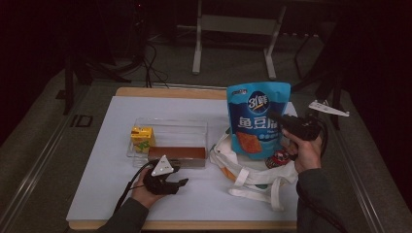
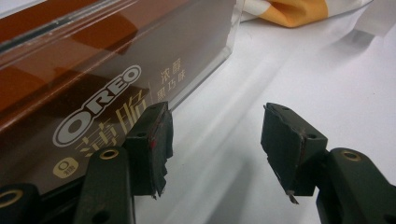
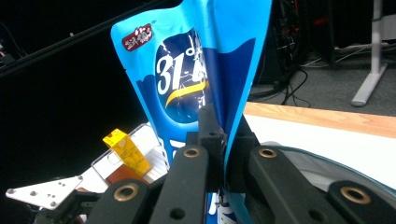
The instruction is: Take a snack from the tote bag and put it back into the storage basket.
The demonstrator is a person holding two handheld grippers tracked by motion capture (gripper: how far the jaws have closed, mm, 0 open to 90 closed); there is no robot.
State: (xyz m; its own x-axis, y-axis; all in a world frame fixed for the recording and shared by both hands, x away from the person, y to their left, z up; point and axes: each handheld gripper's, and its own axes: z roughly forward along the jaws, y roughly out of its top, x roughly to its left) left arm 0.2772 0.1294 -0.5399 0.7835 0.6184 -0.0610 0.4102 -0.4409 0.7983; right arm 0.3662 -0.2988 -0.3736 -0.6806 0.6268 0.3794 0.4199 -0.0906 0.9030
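Observation:
My right gripper (image 1: 281, 122) (image 3: 221, 128) is shut on the edge of a blue snack bag (image 1: 257, 116) (image 3: 187, 79), which hangs upright above a white tote bag (image 1: 252, 175). My left gripper (image 1: 179, 177) (image 2: 215, 140) stands open just above the white table top, nothing between its fingers. Its left finger (image 2: 152, 144) is close beside a brown Oreo box (image 1: 177, 154) (image 2: 93, 93) that lies along the front of a clear plastic tray (image 1: 170, 125). A yellow juice carton (image 1: 142, 138) (image 3: 126, 149) stands in the tray's left end.
A small red packet (image 1: 278, 159) lies on the tote bag under the blue bag. The tote's handles (image 1: 265, 191) trail toward the table's front edge. A metal stand (image 1: 233, 29) and cables are on the floor beyond the table.

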